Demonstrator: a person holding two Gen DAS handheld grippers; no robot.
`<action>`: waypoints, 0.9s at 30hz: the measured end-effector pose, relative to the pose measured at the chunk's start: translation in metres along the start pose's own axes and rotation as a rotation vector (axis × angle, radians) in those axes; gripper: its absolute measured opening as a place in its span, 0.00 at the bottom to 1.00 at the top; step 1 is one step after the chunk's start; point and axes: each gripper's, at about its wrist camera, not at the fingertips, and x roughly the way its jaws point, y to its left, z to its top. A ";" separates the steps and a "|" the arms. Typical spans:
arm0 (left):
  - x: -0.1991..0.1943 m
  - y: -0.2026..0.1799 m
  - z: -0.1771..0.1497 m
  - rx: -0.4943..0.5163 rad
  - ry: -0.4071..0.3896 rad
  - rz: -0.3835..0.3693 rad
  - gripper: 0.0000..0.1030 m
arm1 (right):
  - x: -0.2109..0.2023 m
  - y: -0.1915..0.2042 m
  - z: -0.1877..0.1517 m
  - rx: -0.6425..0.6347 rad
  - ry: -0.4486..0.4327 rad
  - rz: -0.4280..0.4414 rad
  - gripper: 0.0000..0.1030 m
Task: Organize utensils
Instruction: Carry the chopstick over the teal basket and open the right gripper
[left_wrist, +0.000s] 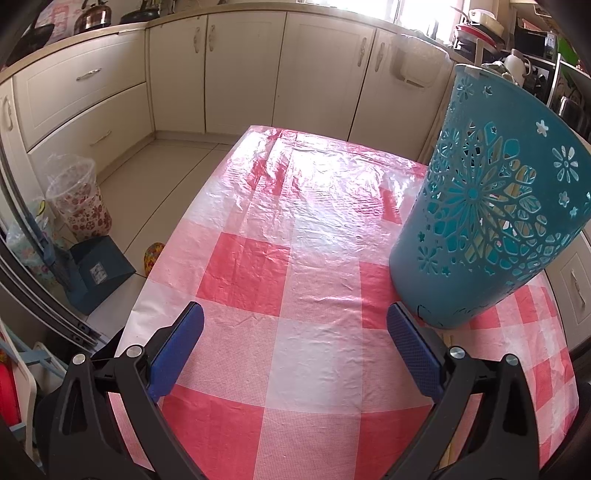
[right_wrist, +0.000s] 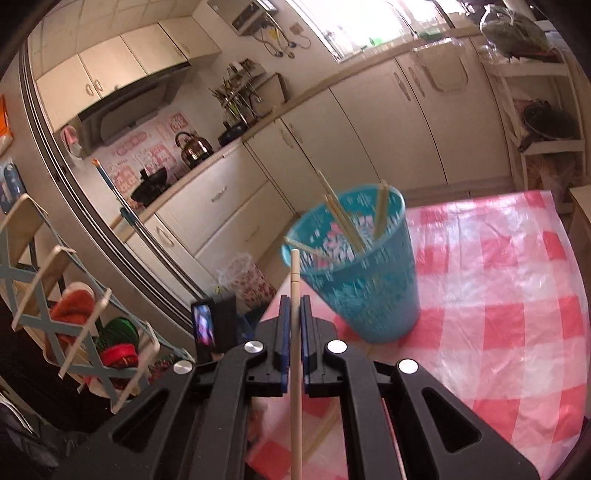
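A teal perforated plastic holder stands on the red-and-white checked tablecloth, just right of my left gripper, which is open and empty. In the right wrist view the holder has several pale chopsticks leaning inside. My right gripper is shut on one pale chopstick, held upright above the table's near edge, left of and in front of the holder. More chopsticks lie on the cloth below the right gripper.
Cream kitchen cabinets line the far side. A lined floral bin and a blue dustpan stand on the floor left of the table. A rack with produce stands at left in the right wrist view.
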 end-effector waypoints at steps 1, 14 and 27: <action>0.000 0.000 0.000 0.000 0.000 0.000 0.93 | 0.003 0.004 0.014 -0.010 -0.033 0.000 0.06; 0.001 0.001 0.000 -0.007 0.003 -0.013 0.93 | 0.090 -0.006 0.093 0.028 -0.311 -0.257 0.06; 0.000 0.001 0.001 -0.011 0.002 -0.022 0.93 | 0.110 -0.009 0.070 -0.041 -0.210 -0.338 0.08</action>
